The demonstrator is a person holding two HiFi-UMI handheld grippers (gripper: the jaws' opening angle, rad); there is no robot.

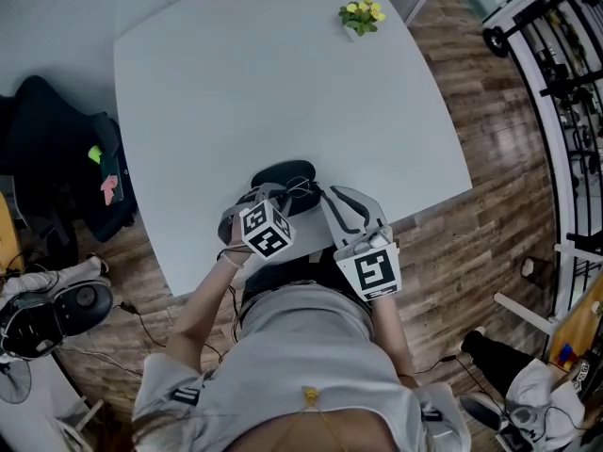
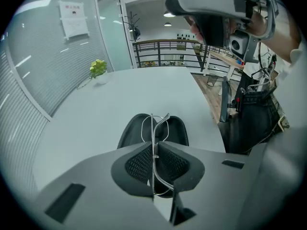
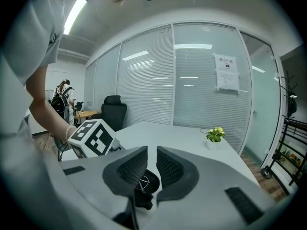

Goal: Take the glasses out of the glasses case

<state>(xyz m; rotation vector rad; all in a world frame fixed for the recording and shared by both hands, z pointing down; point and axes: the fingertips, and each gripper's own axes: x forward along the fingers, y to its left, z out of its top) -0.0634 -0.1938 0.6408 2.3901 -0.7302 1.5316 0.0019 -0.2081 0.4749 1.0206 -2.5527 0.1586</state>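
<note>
The black glasses case point(image 1: 283, 174) lies open near the table's front edge. In the left gripper view the thin wire-framed glasses point(image 2: 156, 124) stand edge-on between the jaws, over the open case point(image 2: 132, 131). My left gripper point(image 2: 154, 150) is shut on the glasses' frame. In the head view the left gripper point(image 1: 256, 202) is at the case's near left side. My right gripper point(image 1: 341, 205) hovers to the right of the case, above the table, open by a narrow gap with nothing held. In the right gripper view point(image 3: 151, 163) the case point(image 3: 146, 188) shows below the jaws.
A small potted plant with yellow flowers point(image 1: 361, 17) stands at the far side of the grey table point(image 1: 273, 73). A black office chair point(image 1: 57, 168) is at the table's left. Wooden floor point(image 1: 490, 252) and a metal rack lie to the right.
</note>
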